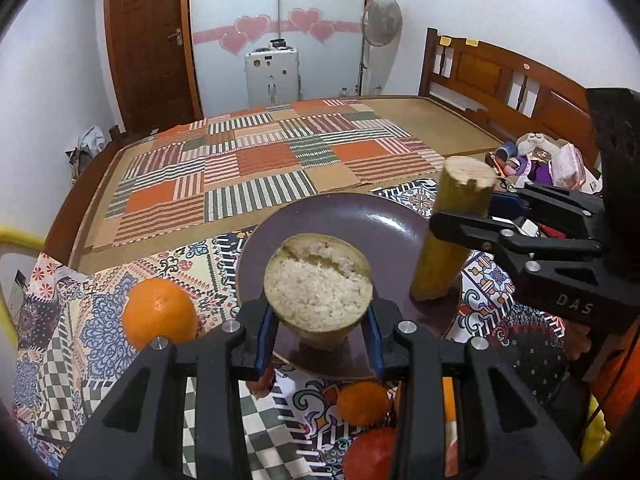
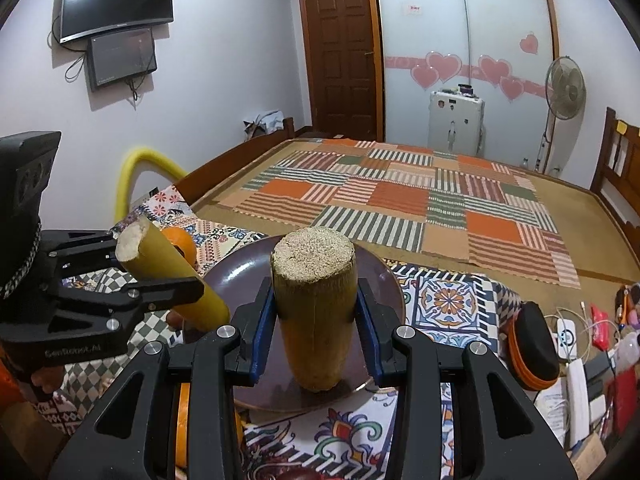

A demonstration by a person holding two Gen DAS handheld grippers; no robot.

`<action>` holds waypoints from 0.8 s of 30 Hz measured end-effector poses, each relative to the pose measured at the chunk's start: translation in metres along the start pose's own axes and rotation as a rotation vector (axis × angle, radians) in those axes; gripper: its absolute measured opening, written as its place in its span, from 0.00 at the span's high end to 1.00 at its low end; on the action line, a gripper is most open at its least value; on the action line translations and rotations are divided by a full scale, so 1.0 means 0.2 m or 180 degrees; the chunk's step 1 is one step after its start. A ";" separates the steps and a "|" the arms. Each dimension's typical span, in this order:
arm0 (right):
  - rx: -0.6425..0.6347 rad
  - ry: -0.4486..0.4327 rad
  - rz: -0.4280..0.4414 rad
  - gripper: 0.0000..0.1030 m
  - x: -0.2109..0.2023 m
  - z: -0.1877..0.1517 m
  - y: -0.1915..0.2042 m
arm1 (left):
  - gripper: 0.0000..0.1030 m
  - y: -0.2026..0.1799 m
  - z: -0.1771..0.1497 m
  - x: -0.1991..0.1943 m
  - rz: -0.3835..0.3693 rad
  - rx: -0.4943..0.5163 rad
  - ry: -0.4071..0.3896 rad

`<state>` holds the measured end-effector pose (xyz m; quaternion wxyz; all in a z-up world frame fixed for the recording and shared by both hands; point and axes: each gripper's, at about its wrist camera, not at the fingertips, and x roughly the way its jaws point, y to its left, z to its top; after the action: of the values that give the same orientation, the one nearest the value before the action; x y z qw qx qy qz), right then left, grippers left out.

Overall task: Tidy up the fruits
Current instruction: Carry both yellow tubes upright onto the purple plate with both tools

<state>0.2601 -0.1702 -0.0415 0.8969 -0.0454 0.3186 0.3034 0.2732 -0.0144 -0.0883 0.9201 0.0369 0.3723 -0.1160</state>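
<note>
On a patterned cloth at the foot of a wooden bed, two handheld grippers each hold a cut length of sugarcane over a purple plate.

Far left: a large orange sits on the patterned cloth, just beside the plate's left rim and apart from it.

Left gripper: its blue-padded fingers are clamped on either side of a sugarcane piece, which tilts toward the camera so the pale, fibrous cut end faces the lens. In the right wrist view the same piece leans over the plate's left edge.

Centre: the purple plate lies flat on the cloth — its glossy inner surface is bare behind the two pieces.

Right gripper: its fingers are closed against the sides of a second sugarcane piece, held upright with its lower end at or just above the near part of the plate; whether it touches cannot be told. From the left wrist view this piece stands at the plate's right rim, gripped about mid-height.

Foreground: a small orange and a red fruit lie on the cloth below the left gripper, partly hidden by its frame.

Background: a striped patchwork mat covers the bed, with a wooden headboard at right — a standing fan and a silver suitcase stand by the far wall.

Far right: a dark pouch with orange trim rests on the cloth beside scattered clutter.
</note>
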 end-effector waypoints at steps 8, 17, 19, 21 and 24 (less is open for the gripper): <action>-0.0042 0.0034 0.0013 0.66 0.05 0.03 -0.01 | 0.64 0.00 0.05 0.07 -0.0030 -0.0013 0.0028; 0.0094 0.0154 0.0119 0.66 0.15 0.10 -0.05 | 0.64 0.02 0.14 0.19 -0.0057 -0.0059 0.0097; 0.0115 0.0185 0.0123 0.66 0.18 0.11 -0.06 | 0.64 0.02 0.15 0.22 -0.0065 -0.0067 0.0109; 0.0157 0.0217 0.0133 0.66 0.21 0.12 -0.07 | 0.64 0.02 0.16 0.23 -0.0073 -0.0097 0.0108; 0.0228 0.0273 0.0151 0.66 0.24 0.13 -0.07 | 0.64 0.04 0.18 0.25 -0.0109 -0.0173 0.0119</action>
<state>0.3125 -0.1498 -0.0517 0.8760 -0.0187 0.3684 0.3109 0.3342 -0.0212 -0.0984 0.9115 0.0077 0.3930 -0.1209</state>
